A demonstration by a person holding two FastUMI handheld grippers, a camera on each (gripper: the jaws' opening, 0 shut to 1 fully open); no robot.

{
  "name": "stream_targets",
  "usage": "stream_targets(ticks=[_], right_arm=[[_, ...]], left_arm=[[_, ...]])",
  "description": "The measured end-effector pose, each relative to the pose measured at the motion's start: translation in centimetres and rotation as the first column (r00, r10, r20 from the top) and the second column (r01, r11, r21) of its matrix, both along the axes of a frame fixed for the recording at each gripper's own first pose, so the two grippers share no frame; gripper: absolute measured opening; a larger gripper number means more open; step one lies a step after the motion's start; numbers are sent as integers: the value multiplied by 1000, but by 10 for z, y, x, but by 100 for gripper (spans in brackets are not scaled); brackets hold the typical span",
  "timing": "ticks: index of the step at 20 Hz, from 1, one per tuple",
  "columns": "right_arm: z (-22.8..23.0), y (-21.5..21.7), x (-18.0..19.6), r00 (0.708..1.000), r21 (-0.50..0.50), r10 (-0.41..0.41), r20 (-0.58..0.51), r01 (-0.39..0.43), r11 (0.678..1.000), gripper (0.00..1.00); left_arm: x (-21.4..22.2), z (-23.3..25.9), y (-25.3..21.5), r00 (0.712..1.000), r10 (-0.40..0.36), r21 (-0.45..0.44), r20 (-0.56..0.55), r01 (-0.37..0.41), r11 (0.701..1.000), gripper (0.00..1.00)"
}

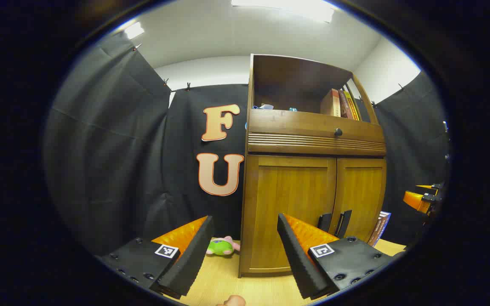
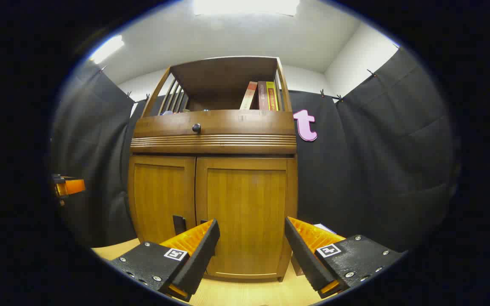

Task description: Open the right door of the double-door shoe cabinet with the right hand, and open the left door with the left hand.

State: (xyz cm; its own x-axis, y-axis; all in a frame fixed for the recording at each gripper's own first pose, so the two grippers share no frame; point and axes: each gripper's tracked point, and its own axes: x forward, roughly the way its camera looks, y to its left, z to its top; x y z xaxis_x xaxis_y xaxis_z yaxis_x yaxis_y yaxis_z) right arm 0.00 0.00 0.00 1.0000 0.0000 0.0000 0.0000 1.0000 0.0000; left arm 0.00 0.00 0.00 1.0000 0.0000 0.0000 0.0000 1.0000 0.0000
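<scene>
Standing on the light wooden counter [image 1: 228,276], the shoe cabinet [image 1: 313,170] has both doors closed — left door [image 1: 289,208] and right door [image 2: 247,212] flush, two dark handles [image 1: 334,223] side by side at the centre seam low down. Its open top shelf [image 2: 223,85] holds a few upright books [image 2: 262,95] at the right end, plus some small items I cannot make out. Below the shelf is a drawer with a round knob [image 2: 196,127].

Left tool [image 1: 245,250] is released, fingers spread, held short of the left door. Right tool [image 2: 251,255] likewise released, facing the right door, touching nothing.

Left gripper view adds a green and pink toy [image 1: 221,246] on the counter beside the cabinet, and a book [image 1: 381,227] leaning at the cabinet's right side.
</scene>
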Motion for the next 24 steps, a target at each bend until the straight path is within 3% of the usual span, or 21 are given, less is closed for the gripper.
stream_targets(ticks=[2,7,10,24], right_arm=[[-7,0,3,1000,-7,3,-19,-4,1000,95],[-7,1,4,1000,-1,19,-19,-19,1000,94],[-6,-3,4,1000,6,17,-13,-17,1000,94],[-21,15,11,998,7,45,-31,-45,999,94]], left_arm=[[2,-3,-5,1000,-21,-12,-10,20,1000,95],[4,-3,-8,1000,-27,-5,-4,27,1000,99],[4,-1,-13,999,-35,5,-7,35,999,94],[-8,9,-22,999,-49,26,18,49,998,95]])
